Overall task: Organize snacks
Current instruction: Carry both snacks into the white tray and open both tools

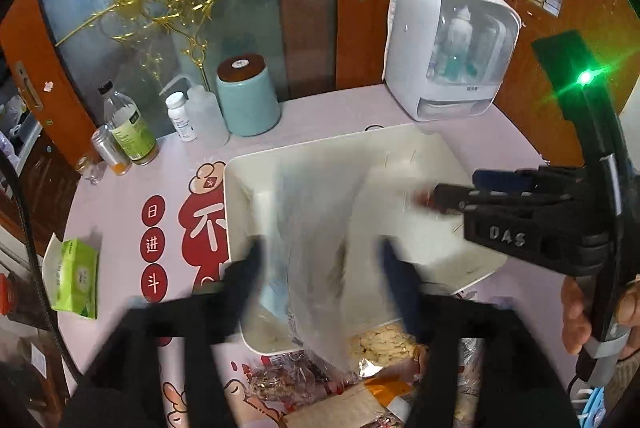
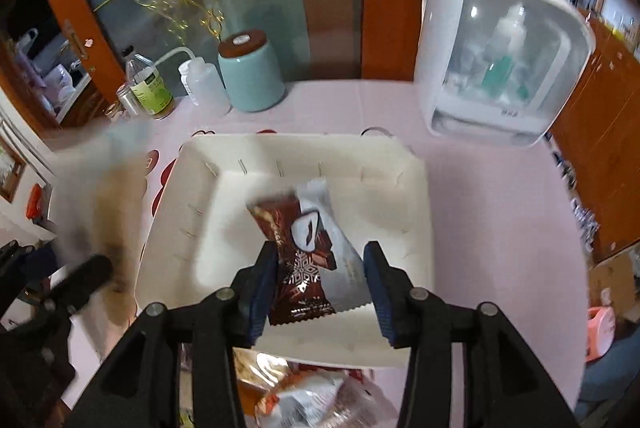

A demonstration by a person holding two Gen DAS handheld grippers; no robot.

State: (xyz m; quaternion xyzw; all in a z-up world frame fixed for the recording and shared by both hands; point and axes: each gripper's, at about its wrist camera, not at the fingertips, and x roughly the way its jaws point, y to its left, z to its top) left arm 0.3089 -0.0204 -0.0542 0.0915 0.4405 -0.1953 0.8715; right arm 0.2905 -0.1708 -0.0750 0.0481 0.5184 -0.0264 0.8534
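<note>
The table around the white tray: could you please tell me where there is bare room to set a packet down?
Bare cloth lies right of the tray, up to the white appliance, and behind it toward the teal canister. The near edge is crowded with snack packets.

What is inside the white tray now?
Over the white tray, a brown and silver snack packet sits between the right gripper jaws. A blurred clear bag covers part of its floor.

Surface (image 1: 320, 116): pale pink, red cartoon print with Chinese characters. On it: white tray (image 1: 236, 212); teal canister (image 1: 248, 100); squeeze bottle (image 1: 204, 116); pill bottle (image 1: 181, 116); green-labelled bottle (image 1: 132, 124); white appliance (image 1: 448, 48); green tissue pack (image 1: 76, 276); snack packets (image 1: 340, 368) at near edge.
</note>
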